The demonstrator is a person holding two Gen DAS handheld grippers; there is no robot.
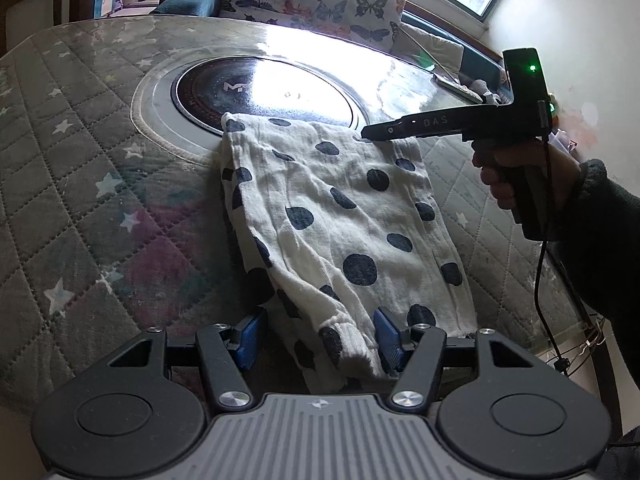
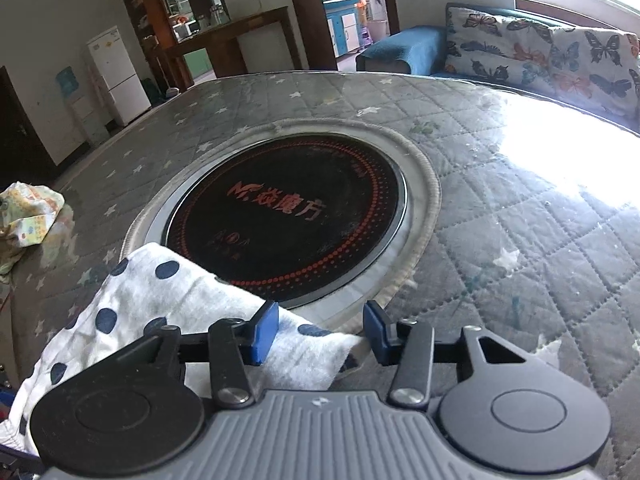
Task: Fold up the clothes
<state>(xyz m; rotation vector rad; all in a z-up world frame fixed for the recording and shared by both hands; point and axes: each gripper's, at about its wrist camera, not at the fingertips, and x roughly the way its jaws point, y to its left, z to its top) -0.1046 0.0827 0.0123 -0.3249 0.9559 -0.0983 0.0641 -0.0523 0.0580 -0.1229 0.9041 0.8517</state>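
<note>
A white cloth with dark dots lies flat on the quilted bench, its far end over the edge of the round black cooker plate. The left gripper has its jaws wide open around the near end. The right gripper has open jaws at the far corner, holding nothing. A crumpled printed cloth lies well apart.
</note>
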